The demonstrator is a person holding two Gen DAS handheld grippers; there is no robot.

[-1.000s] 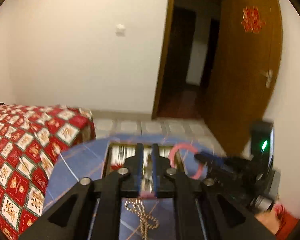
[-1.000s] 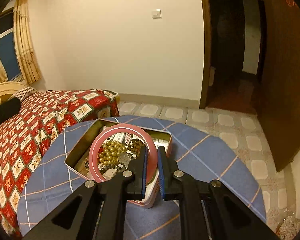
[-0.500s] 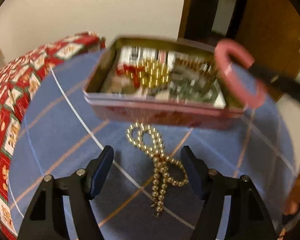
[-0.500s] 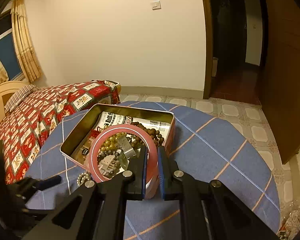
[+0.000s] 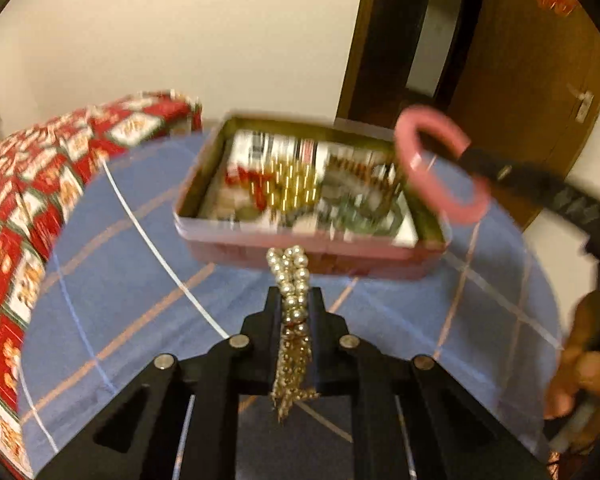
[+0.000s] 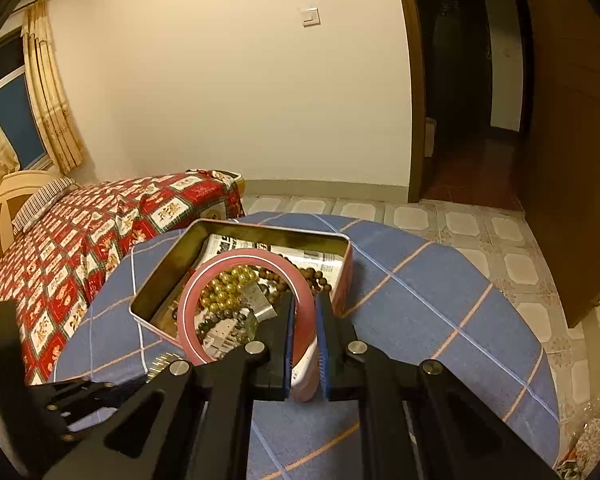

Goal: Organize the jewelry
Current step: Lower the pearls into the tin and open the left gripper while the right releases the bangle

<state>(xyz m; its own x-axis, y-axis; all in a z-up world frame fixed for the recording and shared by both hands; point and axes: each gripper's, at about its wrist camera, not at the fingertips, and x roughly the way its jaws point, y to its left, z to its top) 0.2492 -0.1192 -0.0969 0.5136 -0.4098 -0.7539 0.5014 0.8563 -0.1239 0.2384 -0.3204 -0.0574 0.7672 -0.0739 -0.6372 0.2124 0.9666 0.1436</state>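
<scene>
The left gripper, spread wide half a second ago, is closing on the gold bead strand lying on the blue tablecloth; through blur, contact seems made. Beyond, the right gripper holds the pink bangle clamped over the tin.
</scene>
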